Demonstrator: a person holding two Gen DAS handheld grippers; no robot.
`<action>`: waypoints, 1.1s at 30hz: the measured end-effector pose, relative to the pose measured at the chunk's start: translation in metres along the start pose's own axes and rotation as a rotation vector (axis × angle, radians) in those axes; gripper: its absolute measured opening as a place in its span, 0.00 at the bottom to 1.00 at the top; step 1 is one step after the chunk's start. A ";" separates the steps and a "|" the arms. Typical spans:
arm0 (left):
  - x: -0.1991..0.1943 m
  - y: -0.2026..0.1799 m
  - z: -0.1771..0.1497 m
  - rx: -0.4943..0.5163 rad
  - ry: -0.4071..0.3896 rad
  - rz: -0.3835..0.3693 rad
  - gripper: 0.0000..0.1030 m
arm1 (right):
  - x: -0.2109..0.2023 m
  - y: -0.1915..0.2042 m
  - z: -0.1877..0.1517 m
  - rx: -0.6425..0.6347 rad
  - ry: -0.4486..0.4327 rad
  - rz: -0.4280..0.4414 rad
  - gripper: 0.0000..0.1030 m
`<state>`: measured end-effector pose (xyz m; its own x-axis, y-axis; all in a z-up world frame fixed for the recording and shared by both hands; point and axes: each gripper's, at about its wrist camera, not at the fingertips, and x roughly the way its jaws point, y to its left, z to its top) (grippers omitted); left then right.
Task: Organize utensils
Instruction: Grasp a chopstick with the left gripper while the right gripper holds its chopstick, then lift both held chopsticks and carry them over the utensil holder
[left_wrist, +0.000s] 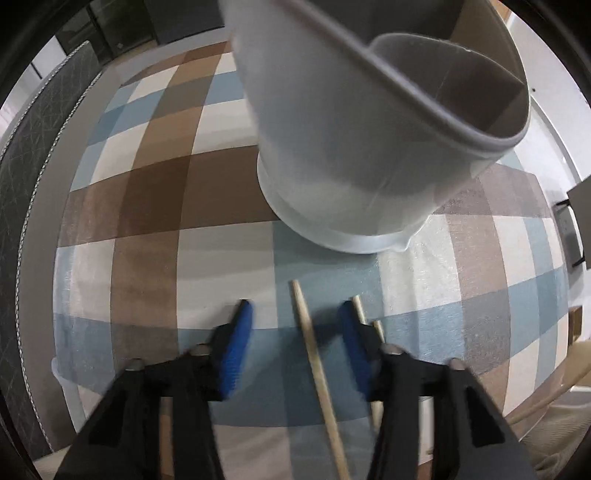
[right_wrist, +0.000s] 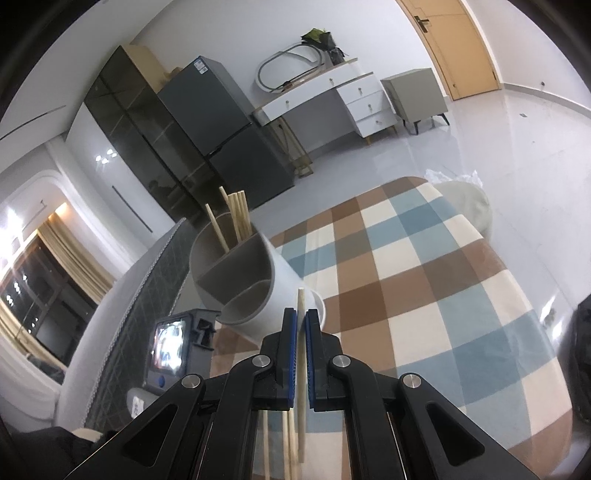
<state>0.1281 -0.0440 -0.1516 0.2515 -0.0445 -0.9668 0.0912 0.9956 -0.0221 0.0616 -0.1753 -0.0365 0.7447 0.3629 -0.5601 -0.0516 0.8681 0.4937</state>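
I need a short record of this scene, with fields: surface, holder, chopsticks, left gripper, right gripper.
surface: checked cloth in blue, brown and cream
holder: white holder with grey divided compartments, upright on the cloth
chopsticks in holder: several, all in one compartment
loose chopsticks: some lying on the cloth, one between the left fingers
left gripper: pointing down at the cloth, pads not pressing the chopstick
right gripper: shut on one chopstick, near the holder
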 end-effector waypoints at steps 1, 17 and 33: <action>-0.001 -0.004 0.001 0.004 0.000 -0.006 0.06 | 0.000 0.000 0.000 0.002 0.000 0.000 0.04; -0.118 0.020 -0.041 -0.065 -0.367 -0.248 0.00 | -0.017 0.025 -0.014 -0.101 -0.022 -0.040 0.04; -0.146 0.031 -0.061 -0.018 -0.472 -0.281 0.00 | -0.038 0.062 -0.034 -0.211 -0.067 -0.041 0.03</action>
<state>0.0352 -0.0013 -0.0266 0.6252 -0.3371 -0.7039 0.2017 0.9411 -0.2715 0.0068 -0.1240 -0.0074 0.7915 0.3083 -0.5277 -0.1533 0.9360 0.3170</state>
